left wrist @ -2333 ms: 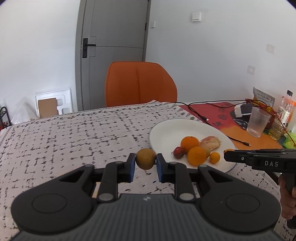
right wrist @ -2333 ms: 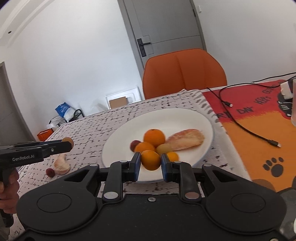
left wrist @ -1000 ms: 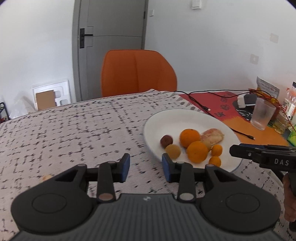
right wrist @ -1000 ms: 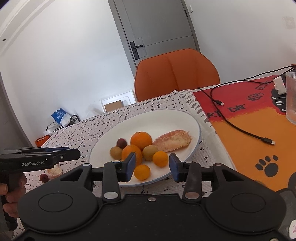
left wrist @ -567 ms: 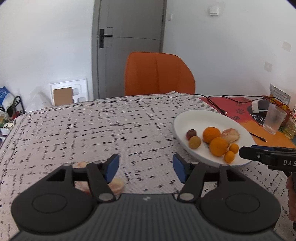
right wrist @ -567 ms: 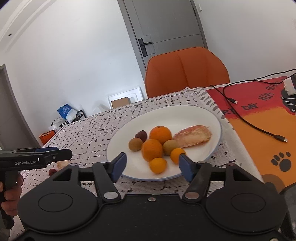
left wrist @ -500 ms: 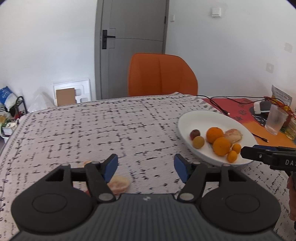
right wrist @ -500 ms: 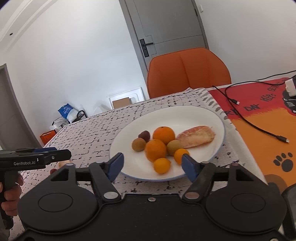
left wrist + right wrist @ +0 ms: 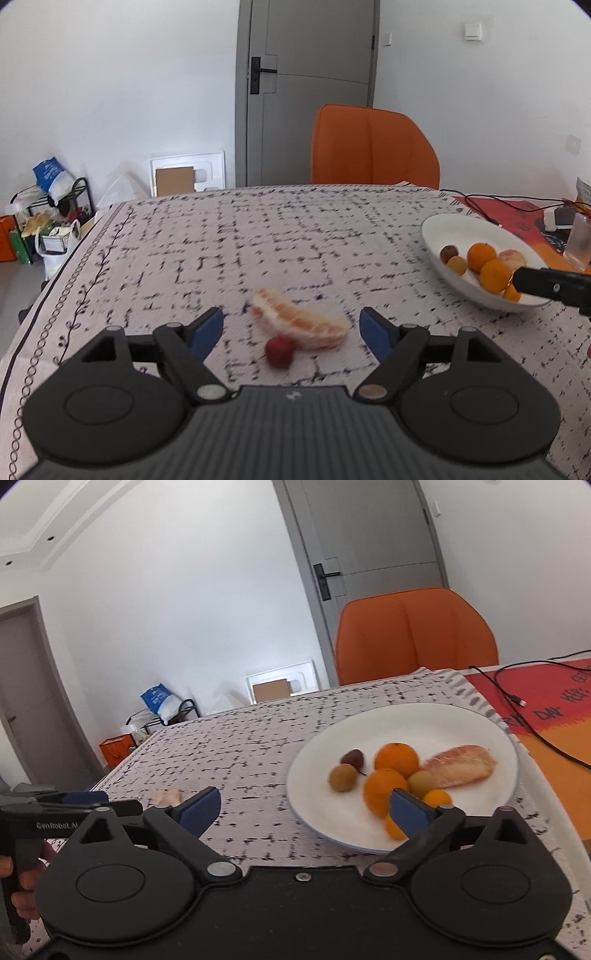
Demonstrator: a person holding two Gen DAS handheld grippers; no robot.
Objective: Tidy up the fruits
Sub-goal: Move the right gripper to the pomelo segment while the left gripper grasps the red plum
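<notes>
A white plate (image 9: 461, 720) holds oranges (image 9: 397, 756), small brown fruits (image 9: 342, 777), a dark red fruit (image 9: 354, 757) and a peeled citrus piece (image 9: 461, 762). In the left wrist view the plate (image 9: 443, 230) sits at the right. A peeled citrus segment (image 9: 299, 320) and a small red fruit (image 9: 279, 350) lie on the tablecloth between the fingers of my open, empty left gripper (image 9: 291, 332). My right gripper (image 9: 304, 808) is open and empty, just in front of the plate's near left rim. The segment (image 9: 169, 796) shows partly behind its left finger.
A black-and-white patterned cloth (image 9: 258, 236) covers the table. An orange chair (image 9: 373, 147) stands at the far side. A red-orange mat (image 9: 554, 716) with a black cable (image 9: 517, 690) lies right of the plate. A clear glass (image 9: 581, 240) stands at the far right.
Both grippers released their fruits onto the plate and opened wide. My left gripper swung left to the citrus segment and red fruit. My right gripper drew back and left from the plate.
</notes>
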